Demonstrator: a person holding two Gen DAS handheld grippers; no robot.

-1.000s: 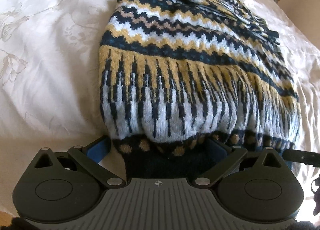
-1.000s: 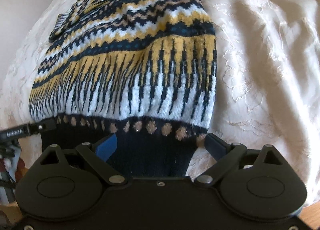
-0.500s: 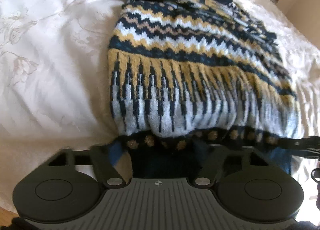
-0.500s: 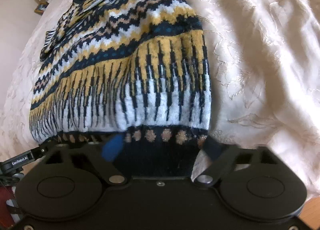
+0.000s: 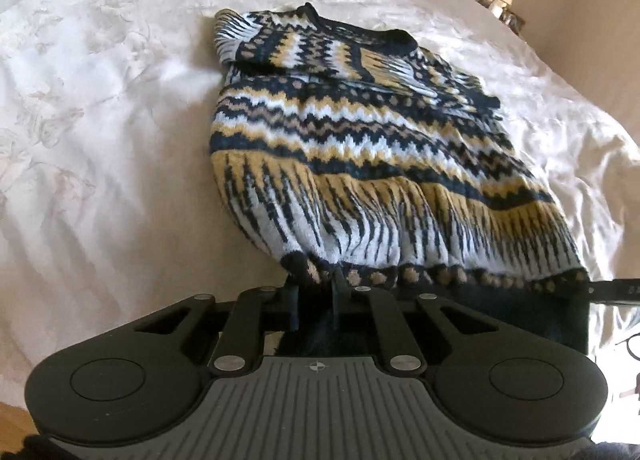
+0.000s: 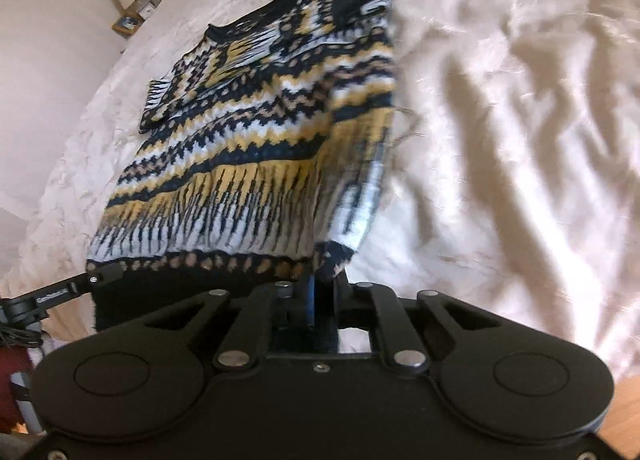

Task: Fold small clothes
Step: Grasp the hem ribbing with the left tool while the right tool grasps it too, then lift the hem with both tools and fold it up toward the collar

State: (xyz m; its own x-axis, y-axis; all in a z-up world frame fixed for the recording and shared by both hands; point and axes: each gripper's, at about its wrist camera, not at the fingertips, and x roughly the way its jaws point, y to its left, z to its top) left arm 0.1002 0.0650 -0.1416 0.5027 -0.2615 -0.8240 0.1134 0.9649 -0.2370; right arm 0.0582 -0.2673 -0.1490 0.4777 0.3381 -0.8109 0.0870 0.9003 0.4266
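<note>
A knitted sweater (image 5: 360, 155) in navy, mustard and white zigzag bands lies on a cream bedspread (image 5: 100, 139), sleeves folded in, neck at the far end. My left gripper (image 5: 316, 292) is shut on the dark hem at the sweater's near left corner, which is bunched and raised off the bed. In the right wrist view the same sweater (image 6: 260, 131) stretches away, and my right gripper (image 6: 316, 288) is shut on the hem at its near right corner, also raised. The hem between the two grippers hangs taut.
Wrinkled cream bedspread (image 6: 500, 139) spreads wide on both sides of the sweater. A bedside table with a lamp and a framed picture (image 6: 128, 21) stands beyond the bed's far side. Wooden floor (image 6: 624, 412) shows at the near edge. The other gripper's finger (image 5: 616, 290) pokes in at the right.
Both grippers went from wide open around the hem to shut on it. Both then rose, lifting the sweater's near edge off the bed and bunching its corners.
</note>
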